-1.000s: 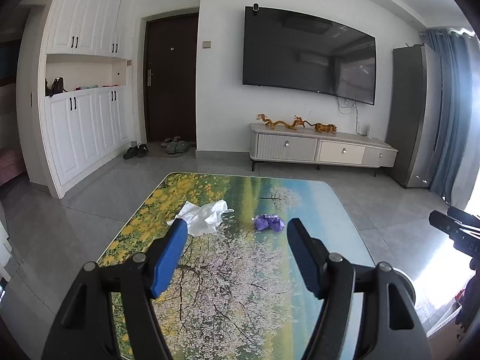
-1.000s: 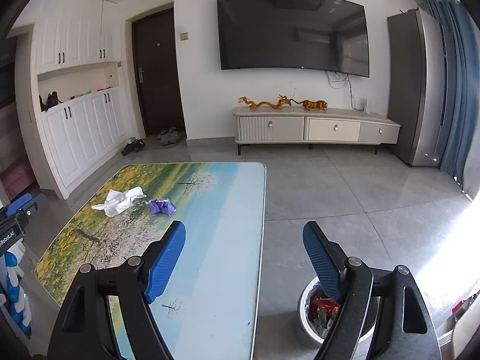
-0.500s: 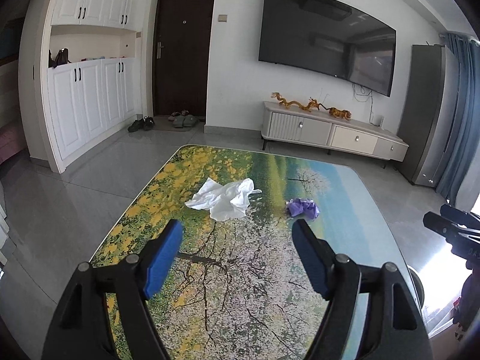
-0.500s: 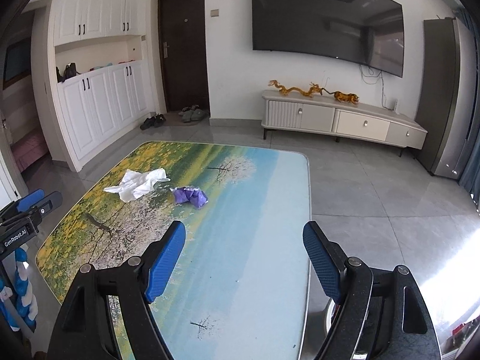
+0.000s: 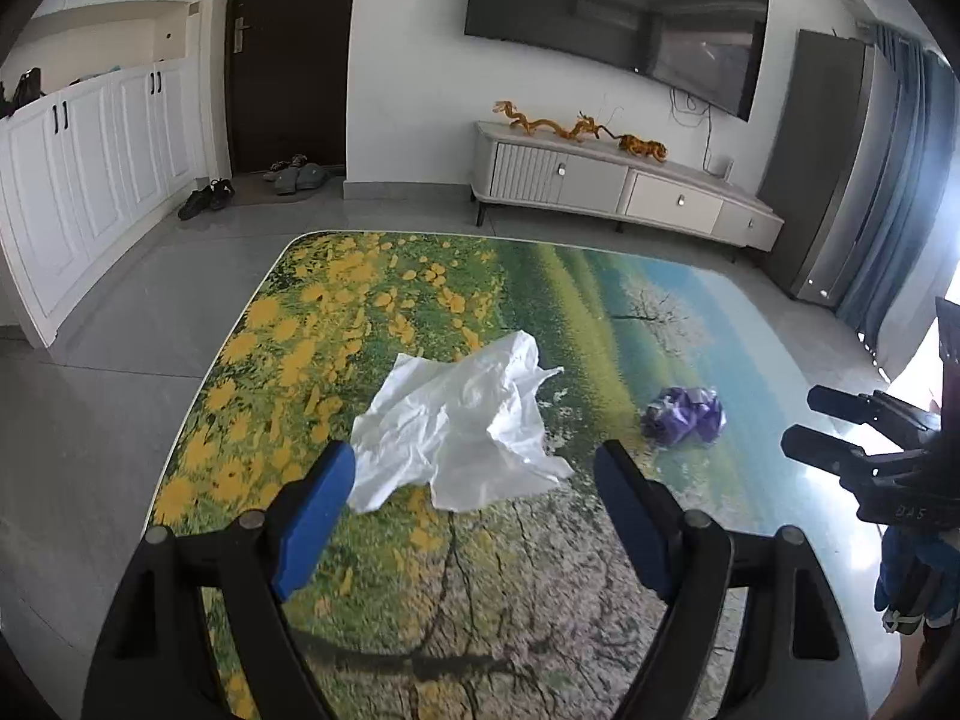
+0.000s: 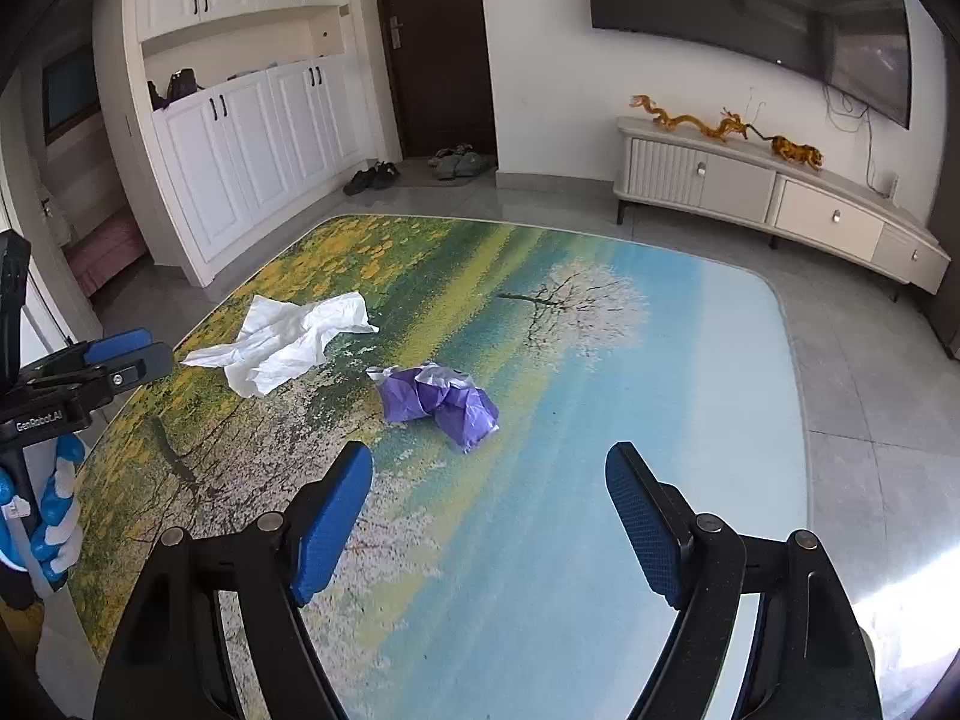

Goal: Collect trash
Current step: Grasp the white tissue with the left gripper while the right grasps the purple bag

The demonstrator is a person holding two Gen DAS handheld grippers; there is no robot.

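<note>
Now — left tongs opening, empty | right tongs spread, empty | landscape-print table — grey tile floor

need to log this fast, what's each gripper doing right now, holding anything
Left gripper: jaws opening, nothing held; the white tissue lies just ahead.
Right gripper: open, empty; the purple wrapper lies ahead on the table.

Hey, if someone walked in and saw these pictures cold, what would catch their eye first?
Probably the table, its top printed with a bright landscape of yellow flowers and a blossoming tree. Two bits of trash lie on it: a crumpled white tissue and, to its right, a scrunched purple wrapper. Behind, a big dark television hangs on the wall above a low cabinet.
</note>
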